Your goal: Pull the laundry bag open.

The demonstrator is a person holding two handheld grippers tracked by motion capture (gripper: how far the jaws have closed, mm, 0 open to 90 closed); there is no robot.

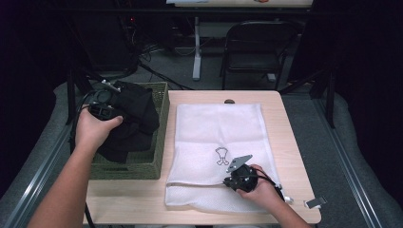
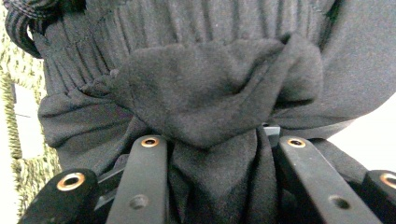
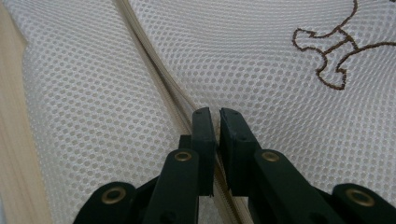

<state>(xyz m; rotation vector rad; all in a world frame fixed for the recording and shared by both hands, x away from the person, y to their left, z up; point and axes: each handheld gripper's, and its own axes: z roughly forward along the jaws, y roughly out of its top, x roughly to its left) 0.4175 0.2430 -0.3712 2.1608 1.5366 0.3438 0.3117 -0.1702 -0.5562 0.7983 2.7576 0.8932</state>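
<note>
Garment [image 1: 135,116] bunches in the left gripper's [image 1: 105,111] clamped jaws at left of frame; the right gripper [image 3: 218,116] pinches the mesh bag's [image 1: 214,128] zipper [image 3: 154,60] at lower right.

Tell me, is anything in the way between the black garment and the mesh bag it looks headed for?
Yes. The green basket's wall stands between the black garment, clamped in the left tongs, and the white mesh bag. The bag lies flat, with the right tongs closed at its zipper, so no opening is visible.
</note>
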